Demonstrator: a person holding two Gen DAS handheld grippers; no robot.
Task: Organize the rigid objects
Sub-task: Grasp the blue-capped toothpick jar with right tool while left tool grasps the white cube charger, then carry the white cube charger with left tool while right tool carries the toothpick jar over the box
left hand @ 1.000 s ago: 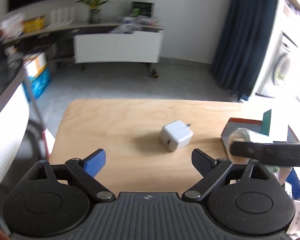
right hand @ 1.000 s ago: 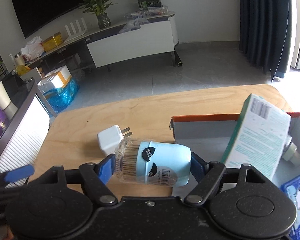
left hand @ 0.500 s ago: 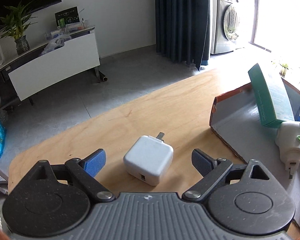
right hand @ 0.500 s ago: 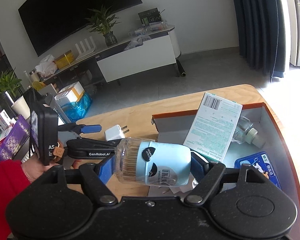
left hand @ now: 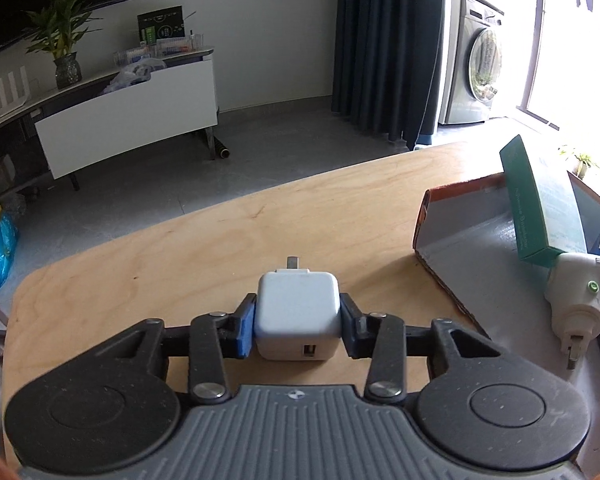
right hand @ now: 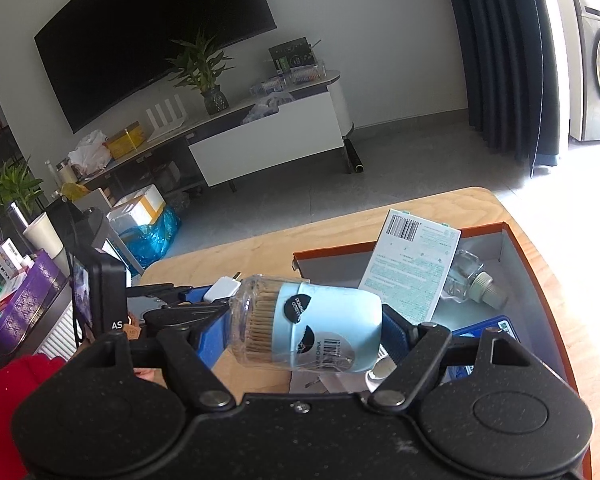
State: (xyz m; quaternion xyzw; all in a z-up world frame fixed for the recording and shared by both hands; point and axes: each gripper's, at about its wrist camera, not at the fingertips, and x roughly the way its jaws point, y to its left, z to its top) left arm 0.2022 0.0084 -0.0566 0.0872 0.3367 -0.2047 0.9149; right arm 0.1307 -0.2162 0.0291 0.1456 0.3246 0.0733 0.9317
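**Two grippers, both loaded**

Two grippers are at work over the desk (left hand: 204,240). Nearest, the left gripper (left hand: 298,330) has just closed and now pinches the white charger (left hand: 296,312) between its pads; the charger sits on the wood with its prongs pointing away. The right gripper (right hand: 306,330) clamps a toothpick jar (right hand: 308,326) lying sideways, pads on its two ends, above the near edge of the box (right hand: 496,229). Inside the box a green carton (right hand: 414,266) leans tilted, with a clear bottle (right hand: 466,276) just beside it, a blue packet (right hand: 506,330) nearer, and a white plug-in (left hand: 580,304). Beyond the desk stand a TV stand (right hand: 268,144) and a plant (right hand: 204,72).
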